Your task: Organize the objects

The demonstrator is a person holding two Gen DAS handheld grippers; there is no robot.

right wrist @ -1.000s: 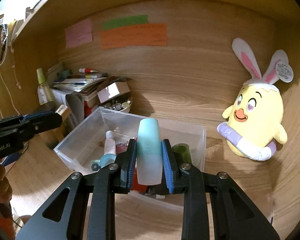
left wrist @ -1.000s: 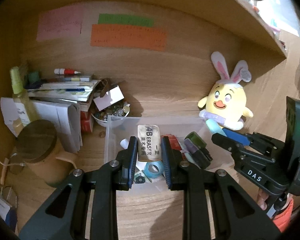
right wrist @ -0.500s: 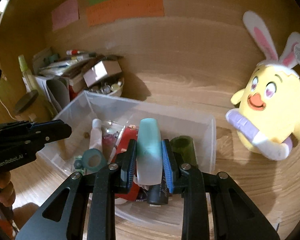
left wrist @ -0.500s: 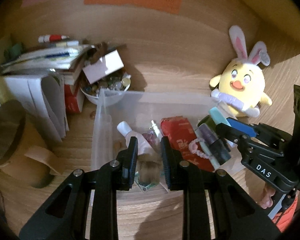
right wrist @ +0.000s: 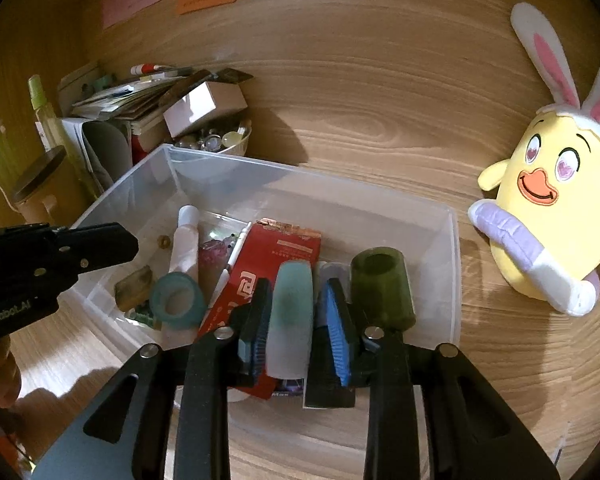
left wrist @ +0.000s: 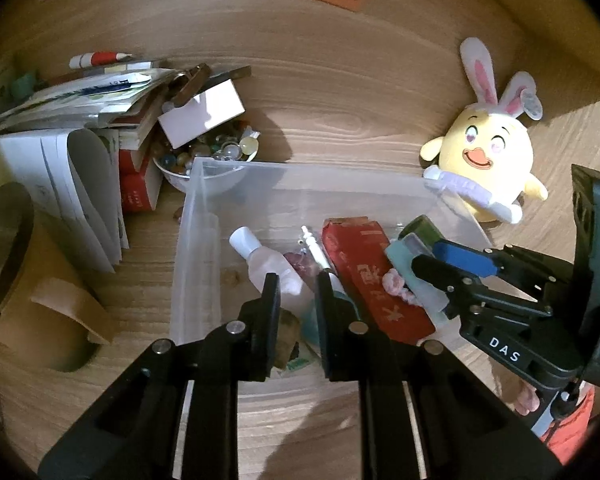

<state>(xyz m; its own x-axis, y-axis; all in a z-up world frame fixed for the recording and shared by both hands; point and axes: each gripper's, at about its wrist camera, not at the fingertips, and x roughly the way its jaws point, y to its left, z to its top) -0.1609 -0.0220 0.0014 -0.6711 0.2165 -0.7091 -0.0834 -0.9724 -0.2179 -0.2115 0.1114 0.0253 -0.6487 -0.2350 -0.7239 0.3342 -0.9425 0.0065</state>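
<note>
A clear plastic bin (left wrist: 300, 166) (right wrist: 312, 176) stands on the wooden desk with small items in it. My left gripper (left wrist: 297, 280) (right wrist: 112, 240) hangs over its left part, jaws closing with only a narrow gap and nothing between them. The brown eraser (left wrist: 286, 344) (right wrist: 134, 286) lies in the bin below it, beside a teal tape roll (right wrist: 176, 300). My right gripper (right wrist: 298, 286) (left wrist: 428, 254) is low in the bin's right part, jaws opening. The teal-and-white tube (right wrist: 292, 312) (left wrist: 404, 256) still lies between them, with a gap at the right pad (right wrist: 334, 312).
The bin also holds a red packet (right wrist: 276, 256), a white bottle (left wrist: 264, 256) and a dark green cup (right wrist: 380, 288). A yellow plush chick (right wrist: 548, 208) sits right of the bin. A bowl of marbles (left wrist: 204, 156), stacked books (left wrist: 80, 100) and a wood-lidded jar (left wrist: 4, 240) crowd the left.
Both grippers have sunk toward the bin. The left one has let go of the eraser, which now lies in the bin. The right jaws have widened off the tube.
</note>
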